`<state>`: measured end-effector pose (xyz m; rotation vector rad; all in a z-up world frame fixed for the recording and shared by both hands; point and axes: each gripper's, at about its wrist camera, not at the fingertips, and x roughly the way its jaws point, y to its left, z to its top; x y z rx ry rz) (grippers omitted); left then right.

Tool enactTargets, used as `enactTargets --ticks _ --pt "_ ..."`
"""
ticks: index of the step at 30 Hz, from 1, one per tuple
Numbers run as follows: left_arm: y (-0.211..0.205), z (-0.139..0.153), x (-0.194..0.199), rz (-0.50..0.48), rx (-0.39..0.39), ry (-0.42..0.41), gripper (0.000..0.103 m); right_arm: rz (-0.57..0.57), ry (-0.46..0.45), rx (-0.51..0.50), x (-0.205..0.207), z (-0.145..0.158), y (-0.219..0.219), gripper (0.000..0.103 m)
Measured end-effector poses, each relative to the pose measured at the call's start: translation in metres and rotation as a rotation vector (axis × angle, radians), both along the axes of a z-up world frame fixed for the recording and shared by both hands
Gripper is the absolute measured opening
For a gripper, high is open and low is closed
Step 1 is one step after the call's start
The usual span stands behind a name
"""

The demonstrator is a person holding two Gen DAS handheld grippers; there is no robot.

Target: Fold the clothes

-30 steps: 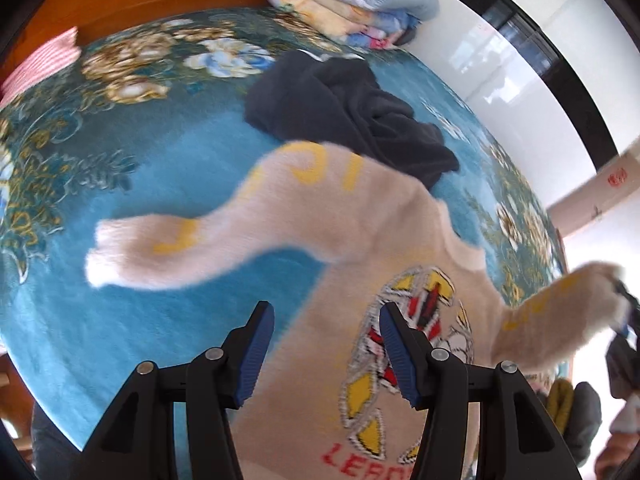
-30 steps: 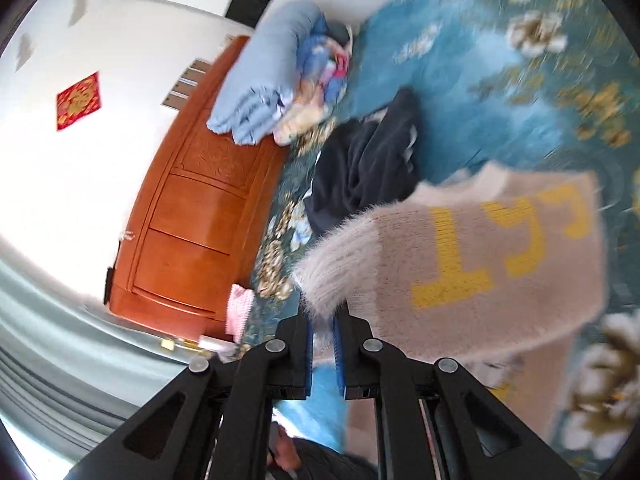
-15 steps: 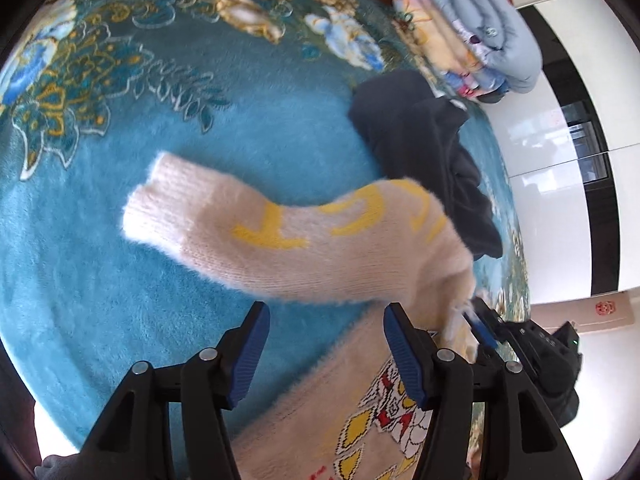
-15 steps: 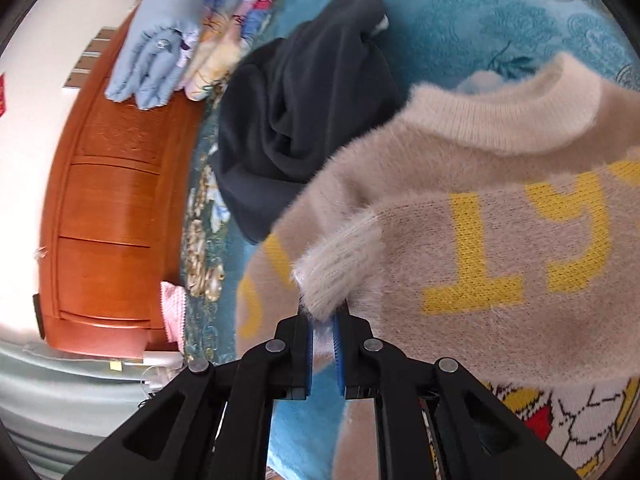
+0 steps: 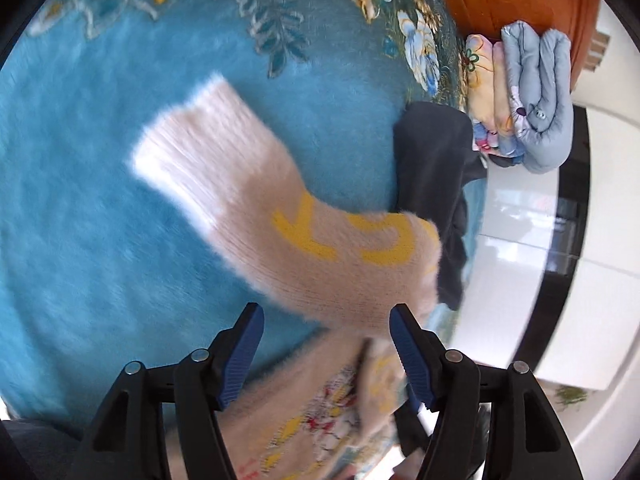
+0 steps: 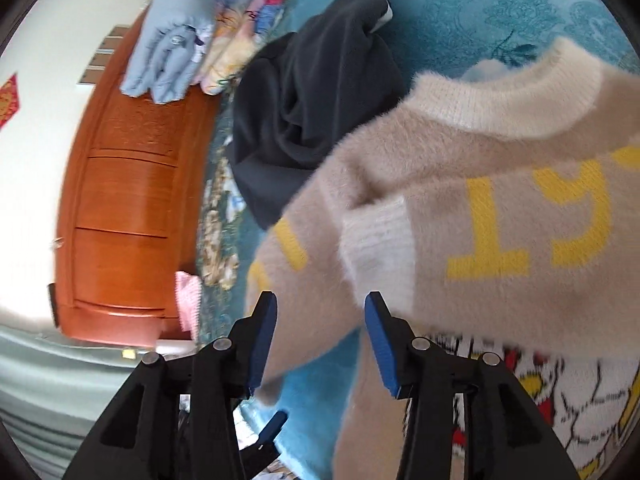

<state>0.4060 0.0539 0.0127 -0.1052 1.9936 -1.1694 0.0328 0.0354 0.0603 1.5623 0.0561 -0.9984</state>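
A fuzzy beige sweater [image 6: 500,208] with yellow letters and a cartoon print lies on the blue floral blanket [image 5: 80,220]. One sleeve [image 6: 520,240] lies folded across the chest, its white cuff [image 6: 380,236] just ahead of my right gripper [image 6: 320,328], which is open and empty. In the left wrist view the other sleeve [image 5: 288,224] stretches out over the blanket, its cuff [image 5: 192,140] to the upper left. My left gripper [image 5: 324,340] is open and empty, hovering over that sleeve near the shoulder.
A dark crumpled garment [image 6: 312,100] lies beyond the sweater. Folded quilts [image 6: 180,28] are stacked by the orange wooden headboard [image 6: 120,208]. A pink cloth [image 6: 188,296] lies at the bed edge. A white floor [image 5: 540,280] lies beyond the bed.
My right gripper carried the sleeve cuff across the sweater's chest, then opened and let it go. My left gripper stayed open and swung toward the other sleeve.
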Motion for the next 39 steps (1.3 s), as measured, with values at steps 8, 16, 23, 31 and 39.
enactTargets --ticks 8,16,23,31,39 --pt "-0.003 -0.020 0.000 0.229 0.066 0.054 0.067 -0.046 -0.022 -0.059 -0.035 0.020 0.074 0.047" --pt "-0.026 0.025 -0.058 0.040 -0.109 -0.260 0.022 -0.078 0.053 -0.048 -0.067 0.021 0.149 0.047" --pt "-0.025 0.085 -0.180 -0.363 -0.444 -0.542 0.021 -0.159 0.071 -0.026 -0.090 0.014 0.198 0.047" --pt "-0.004 0.110 -0.312 -0.790 -0.685 -0.768 0.022 -0.276 0.106 -0.021 -0.128 0.018 0.250 0.047" --pt "0.010 0.080 -0.356 -1.003 -0.667 -0.826 0.037 -0.330 0.113 -0.001 -0.144 0.010 0.277 0.047"
